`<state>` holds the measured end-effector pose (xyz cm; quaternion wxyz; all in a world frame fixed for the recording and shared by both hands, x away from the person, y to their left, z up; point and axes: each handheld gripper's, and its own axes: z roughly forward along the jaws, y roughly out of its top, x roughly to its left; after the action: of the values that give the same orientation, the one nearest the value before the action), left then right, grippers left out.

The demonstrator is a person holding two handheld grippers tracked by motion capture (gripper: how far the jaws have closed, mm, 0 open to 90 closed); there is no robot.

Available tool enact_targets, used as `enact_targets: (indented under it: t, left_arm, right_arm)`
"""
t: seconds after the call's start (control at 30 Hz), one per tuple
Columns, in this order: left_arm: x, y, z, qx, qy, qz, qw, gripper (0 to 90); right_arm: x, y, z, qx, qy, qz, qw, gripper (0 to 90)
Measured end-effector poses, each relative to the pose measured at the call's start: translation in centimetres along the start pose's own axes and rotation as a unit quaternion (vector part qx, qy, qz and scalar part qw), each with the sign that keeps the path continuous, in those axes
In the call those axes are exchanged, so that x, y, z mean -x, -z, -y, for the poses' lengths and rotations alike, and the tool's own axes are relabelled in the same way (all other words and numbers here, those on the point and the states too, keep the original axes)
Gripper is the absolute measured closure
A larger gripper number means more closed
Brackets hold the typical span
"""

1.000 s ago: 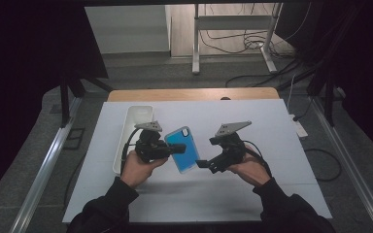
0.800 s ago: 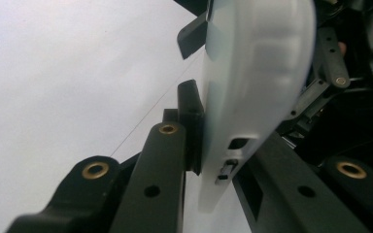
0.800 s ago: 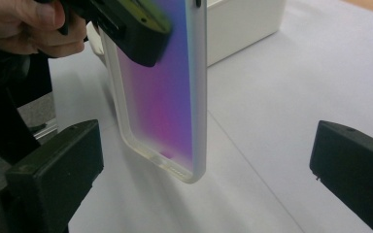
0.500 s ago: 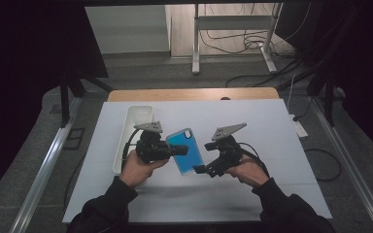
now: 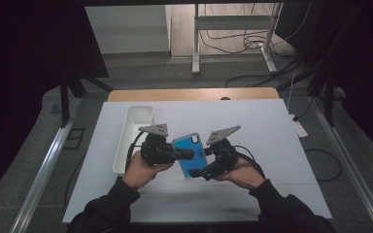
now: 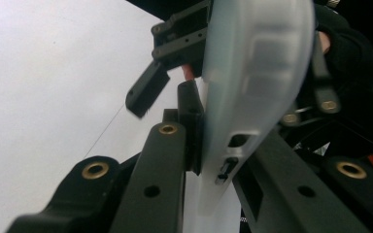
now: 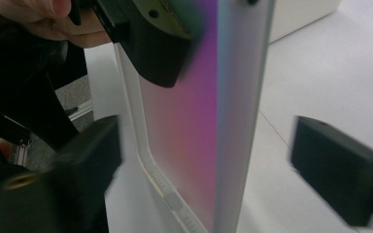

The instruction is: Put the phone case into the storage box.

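A blue phone case hangs above the white table, held on edge. My left gripper comes in from the left and is shut on it. In the left gripper view its jaws pinch the pale translucent case near a corner. My right gripper is at the case's lower right edge. In the right gripper view the case stands between its jaws, which have just been closing, with a gap still showing on each side. The left gripper's jaw clamps the case farther up.
A long white tray lies on the table to the left of my left hand. The white table top stretches to the right and toward the wooden far edge. Beyond it are a stand's legs and cables on the floor.
My right gripper has come in leftward to the case's edge and its jaws stand narrower around it. The left gripper keeps its grip and has hardly moved.
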<state>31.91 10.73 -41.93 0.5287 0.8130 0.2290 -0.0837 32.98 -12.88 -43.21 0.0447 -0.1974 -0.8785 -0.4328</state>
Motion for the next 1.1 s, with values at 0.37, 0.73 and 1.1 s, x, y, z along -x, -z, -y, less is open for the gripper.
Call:
enact_targets:
  t: [0.37, 0.73, 1.1]
  left_arm:
    - [0.1, -0.4, 0.0, -0.006, -0.011, 0.013, 0.9998, 84.6]
    - [0.2, -0.5, 0.0, -0.005, -0.017, -0.003, 0.9998, 73.3]
    - [0.8, 0.2, -0.5, 0.01, -0.018, -0.081, 0.9965, 46.2]
  right_arm:
    - [0.6, 0.4, 0.2, 0.014, -0.003, -0.081, 0.9966, 71.4]
    - [0.8, 0.6, 0.2, 0.012, 0.0, -0.106, 0.9943, 85.3]
    - [1.0, 1.2, 0.2, 0.024, 0.0, -0.045, 0.9987, 85.3]
